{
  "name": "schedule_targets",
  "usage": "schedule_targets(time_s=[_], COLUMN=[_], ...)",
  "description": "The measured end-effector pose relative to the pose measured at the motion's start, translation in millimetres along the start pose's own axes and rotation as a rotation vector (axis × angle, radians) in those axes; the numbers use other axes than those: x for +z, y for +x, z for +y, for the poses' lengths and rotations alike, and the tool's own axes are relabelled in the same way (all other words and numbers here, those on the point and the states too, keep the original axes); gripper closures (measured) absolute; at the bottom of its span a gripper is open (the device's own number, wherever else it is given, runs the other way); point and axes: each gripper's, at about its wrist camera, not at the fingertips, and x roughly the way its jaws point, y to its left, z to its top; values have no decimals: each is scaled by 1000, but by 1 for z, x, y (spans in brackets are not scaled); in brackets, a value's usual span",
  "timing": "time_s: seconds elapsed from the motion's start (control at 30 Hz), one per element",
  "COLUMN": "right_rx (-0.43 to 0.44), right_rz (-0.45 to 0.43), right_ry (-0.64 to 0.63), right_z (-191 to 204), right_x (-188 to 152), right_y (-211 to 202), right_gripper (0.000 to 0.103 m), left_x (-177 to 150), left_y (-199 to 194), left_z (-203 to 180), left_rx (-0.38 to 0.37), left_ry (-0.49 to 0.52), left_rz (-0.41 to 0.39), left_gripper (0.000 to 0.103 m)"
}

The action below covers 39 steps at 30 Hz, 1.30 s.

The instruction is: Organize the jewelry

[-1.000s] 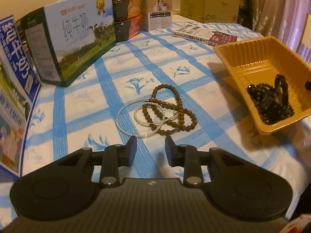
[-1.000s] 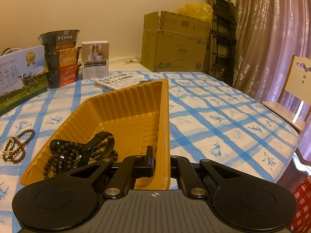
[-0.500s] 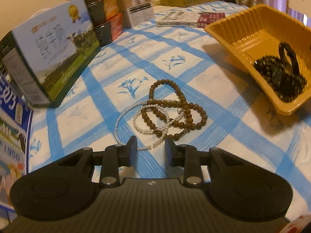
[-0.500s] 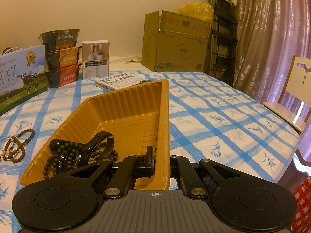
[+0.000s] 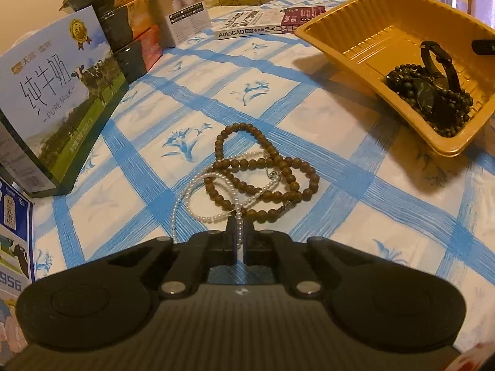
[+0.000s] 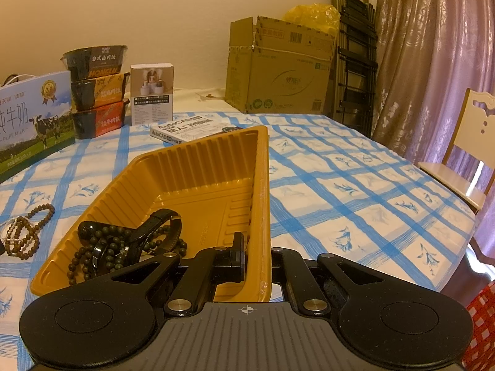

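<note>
A brown wooden bead necklace (image 5: 290, 179) lies tangled with a white pearl necklace (image 5: 202, 218) on the blue-checked cloth. My left gripper (image 5: 238, 232) is at their near edge. Its jaws are closing and pinch a strand of the pearl necklace between the pads. To the right stands a yellow plastic tray (image 5: 349, 35) holding dark beads and a black watch (image 5: 433, 92). In the right wrist view my right gripper (image 6: 258, 259) is shut on the near right wall of the tray (image 6: 198, 167); one finger is inside it, the other is hidden outside it. The tangled necklaces (image 6: 27, 232) lie left of the tray.
A milk carton (image 5: 62, 92) and stacked food boxes (image 5: 133, 31) stand at the left and back. An AutoCAD book (image 5: 263, 24) lies behind the tray. A cardboard box (image 6: 278, 71) sits at the far end, and a chair (image 6: 470, 154) stands past the table's right edge.
My left gripper moved in and down to the necklaces, rolled, and its jaws went from open to shut on the pearl strand. The right gripper and tray stayed still.
</note>
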Motion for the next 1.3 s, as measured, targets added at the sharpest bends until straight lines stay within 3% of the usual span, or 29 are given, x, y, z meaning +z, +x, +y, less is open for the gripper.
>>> schedule_targets(time_s=[0.4,0.7,0.8,0.9,1.1,1.3], right_rx=[-1,-1,-1,-2,-2,-2], right_rz=[0,1,0,0,0,1], right_ry=[1,0,0,-2,-2,-3], right_z=[0,0,0,0,1,1], right_x=[0,0,0,0,0,0], right_y=[0,0,0,-1,-1,-1], right_gripper=[98,98,98,98,98,98], left_x=[-36,-85,-94,-93,-80,-76], left_y=[-40,-89,-100,-105,-104,-77], left_z=[20,33,38,41,51,70], left_rx=[54,99,78,58,114,146], left_ry=[-153,-248,-285,-309,-334,-304], left_rz=[23,108,131,120,66,89], left_gripper=[101,101,101,96,87,85])
